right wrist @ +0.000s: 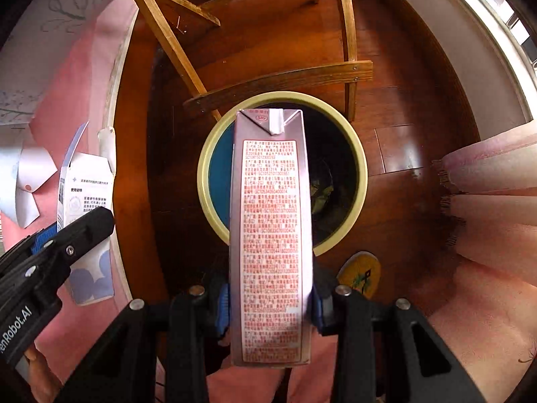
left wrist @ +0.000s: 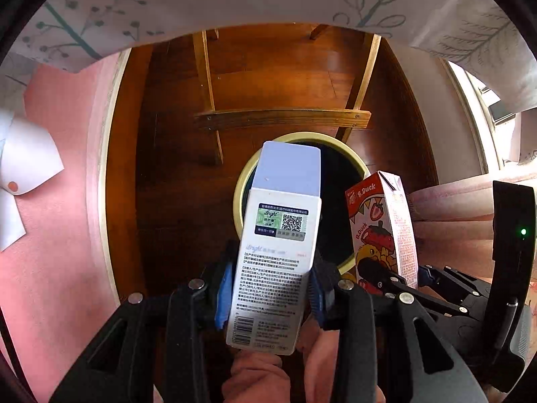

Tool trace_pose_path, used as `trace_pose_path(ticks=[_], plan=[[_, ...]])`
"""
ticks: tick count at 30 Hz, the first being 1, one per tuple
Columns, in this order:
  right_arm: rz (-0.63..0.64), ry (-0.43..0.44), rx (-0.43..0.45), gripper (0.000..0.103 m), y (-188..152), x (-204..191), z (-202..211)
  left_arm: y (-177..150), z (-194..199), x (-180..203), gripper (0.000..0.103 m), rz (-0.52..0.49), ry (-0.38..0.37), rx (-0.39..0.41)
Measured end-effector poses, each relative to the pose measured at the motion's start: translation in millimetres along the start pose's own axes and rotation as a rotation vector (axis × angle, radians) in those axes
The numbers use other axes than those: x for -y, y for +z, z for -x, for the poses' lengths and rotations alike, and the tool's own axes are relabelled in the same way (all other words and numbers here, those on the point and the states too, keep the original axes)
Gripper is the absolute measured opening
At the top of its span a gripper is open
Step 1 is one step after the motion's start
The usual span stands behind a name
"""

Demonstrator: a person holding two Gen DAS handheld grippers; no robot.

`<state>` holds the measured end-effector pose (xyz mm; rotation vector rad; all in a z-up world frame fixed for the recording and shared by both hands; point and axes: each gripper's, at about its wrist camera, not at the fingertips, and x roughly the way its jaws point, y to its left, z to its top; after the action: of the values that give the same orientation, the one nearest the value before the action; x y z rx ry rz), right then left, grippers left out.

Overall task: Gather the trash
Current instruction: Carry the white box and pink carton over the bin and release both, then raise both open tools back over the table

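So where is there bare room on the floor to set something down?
The dark wooden floor is bare right of the cream-rimmed round bin, up to the pink fringed cloth. Behind the bin it is crowded by light wooden chair legs. The bin's mouth sits below the white-and-blue cardboard box and the strawberry drink carton.

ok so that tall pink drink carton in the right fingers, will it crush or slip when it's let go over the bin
The tall pink printed drink carton probably holds its shape: its edges look straight and undented between the right fingers. Its smooth coated sides could slide out readily. With its folded top over the round cream-rimmed bin, it should likely drop in end first.
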<state>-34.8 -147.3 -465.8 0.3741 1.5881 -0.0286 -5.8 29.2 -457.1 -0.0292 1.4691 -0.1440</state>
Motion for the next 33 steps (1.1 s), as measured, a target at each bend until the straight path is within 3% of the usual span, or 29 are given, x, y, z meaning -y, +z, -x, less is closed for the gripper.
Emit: trace_pose_path(ticks=[4, 5, 7, 8, 9, 11, 15, 20, 25, 33], plan=[[-0.009, 0.033, 0.000, 0.040, 13.5, 7.2, -25.7, 4.9, -22.5, 4.7, 0.038, -0.011, 0.000, 0.024], [-0.014, 0.035, 0.003, 0.040, 17.4, 8.8, -29.5, 6.4, -26.0, 3.8, 0.043, -0.017, -0.012, 0.025], [-0.019, 0.042, 0.003, 0.042, 25.2, 12.9, -34.6, 11.6, -31.5, 5.0, 0.066, -0.021, -0.018, 0.018], [-0.023, 0.033, 0.004, 0.047, 28.4, 15.2, -39.4, 14.6, -32.8, 4.5, 0.081, -0.019, -0.013, 0.016], [-0.026, 0.026, 0.007, 0.053, 30.5, 15.8, -39.4, 15.4, -32.7, 3.9, 0.084, -0.015, -0.013, 0.015], [-0.033, 0.035, 0.020, 0.065, 34.9, 18.6, -37.6, 23.8, -32.3, 1.0, 0.084, -0.015, -0.019, -0.006], [-0.050, 0.042, 0.021, 0.065, 40.1, 23.0, -28.0, 30.4, -24.6, -0.9, 0.084, -0.010, -0.003, -0.019], [-0.060, 0.049, 0.037, 0.065, 35.5, 20.8, 7.6, 33.0, 15.5, -4.5, 0.084, 0.009, -0.017, 0.004], [-0.069, 0.066, 0.077, 0.065, 22.9, 10.2, 69.4, 33.4, 79.9, 1.4, 0.084, -0.005, -0.031, 0.036], [-0.067, 0.109, 0.200, 0.065, 2.3, -16.9, 182.8, 36.0, 209.3, 8.4, 0.091, -0.078, -0.078, 0.178]])
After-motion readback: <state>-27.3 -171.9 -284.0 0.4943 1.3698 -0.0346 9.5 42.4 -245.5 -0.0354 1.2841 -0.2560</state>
